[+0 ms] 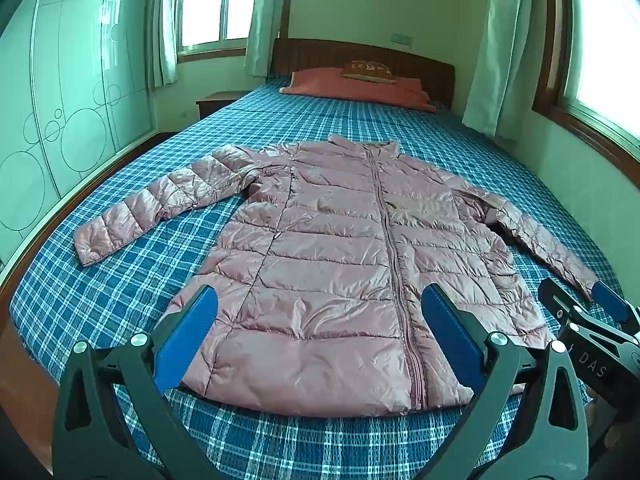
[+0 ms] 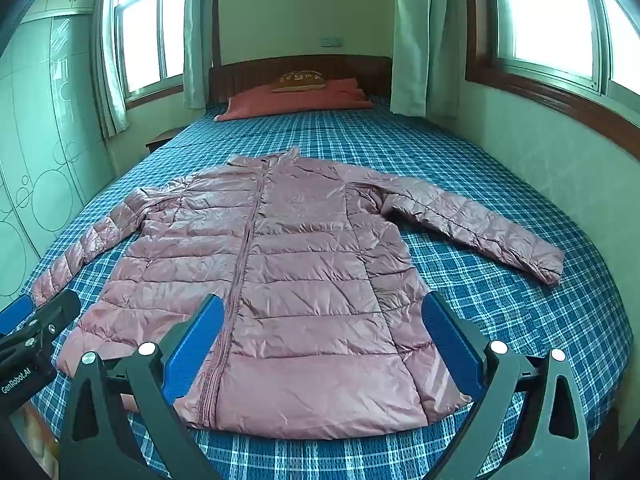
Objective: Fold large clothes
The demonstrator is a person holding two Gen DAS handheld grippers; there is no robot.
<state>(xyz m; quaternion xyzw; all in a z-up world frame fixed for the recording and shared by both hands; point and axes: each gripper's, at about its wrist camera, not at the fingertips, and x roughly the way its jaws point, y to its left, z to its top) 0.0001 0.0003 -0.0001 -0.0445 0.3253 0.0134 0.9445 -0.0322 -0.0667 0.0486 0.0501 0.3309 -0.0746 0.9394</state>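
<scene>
A pink quilted puffer jacket [image 1: 336,264] lies flat, zipped and face up on the bed, collar away from me, both sleeves spread outward. It also shows in the right wrist view [image 2: 304,280]. My left gripper [image 1: 320,304] is open and empty, held above the jacket's hem. My right gripper [image 2: 324,312] is open and empty, also above the hem, further right. The right gripper shows at the right edge of the left wrist view [image 1: 592,312]; the left gripper's body shows at the left edge of the right wrist view [image 2: 36,320].
The bed has a blue plaid sheet [image 1: 120,280], a red pillow [image 1: 356,88] with a small brown cushion [image 1: 370,70], and a wooden headboard [image 1: 360,52]. A wardrobe [image 1: 60,100] stands left, a wall with windows [image 2: 560,140] right, a nightstand [image 1: 218,102] beside the bed.
</scene>
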